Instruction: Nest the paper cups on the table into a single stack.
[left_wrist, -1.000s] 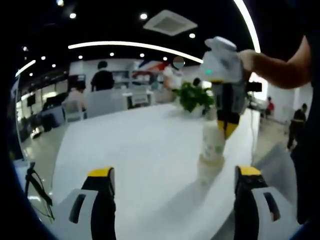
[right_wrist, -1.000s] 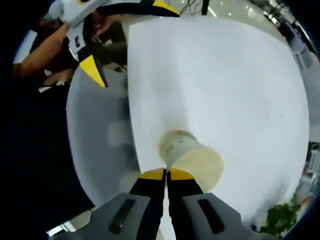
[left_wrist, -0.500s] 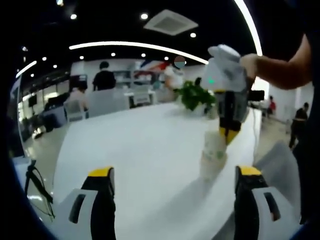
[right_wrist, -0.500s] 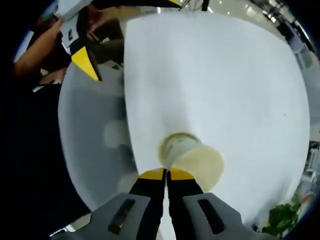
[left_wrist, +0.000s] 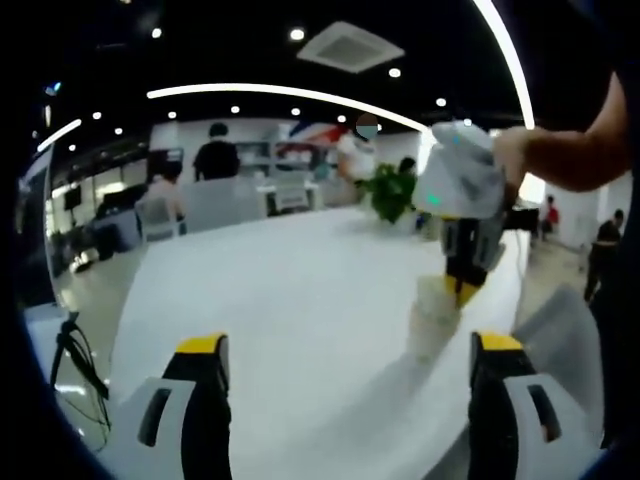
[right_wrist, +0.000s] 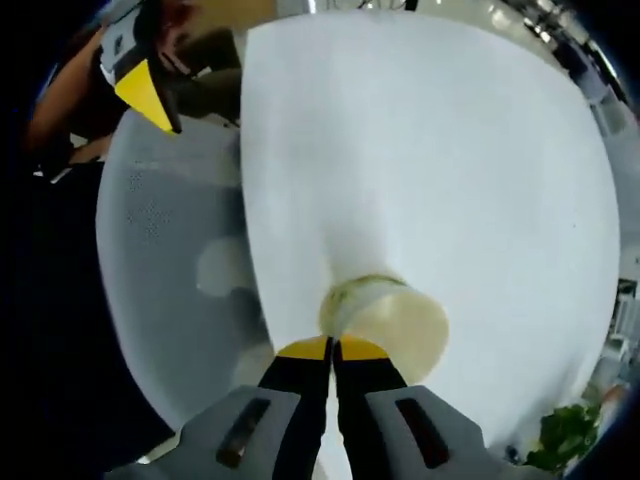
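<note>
Right gripper view has my right claw (right_wrist: 333, 347) clenched on the rim of a paper cup (right_wrist: 385, 318), mouth toward the camera, long axis running straight down onto the stack standing on the white bench (right_wrist: 450, 150). Left gripper view shows that cup (left_wrist: 440, 300) upright, seated on the stack (left_wrist: 428, 328). My left claw (left_wrist: 350, 350) hangs released, well apart, so the right is nearer.

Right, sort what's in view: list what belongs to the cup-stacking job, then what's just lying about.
Part of the job:
- paper cup gripped at its rim
- cup stack beneath it
- right gripper, jaws shut on the cup
- left gripper, jaws open
- white table

Just lying about:
- potted plant
- grey chair
</note>
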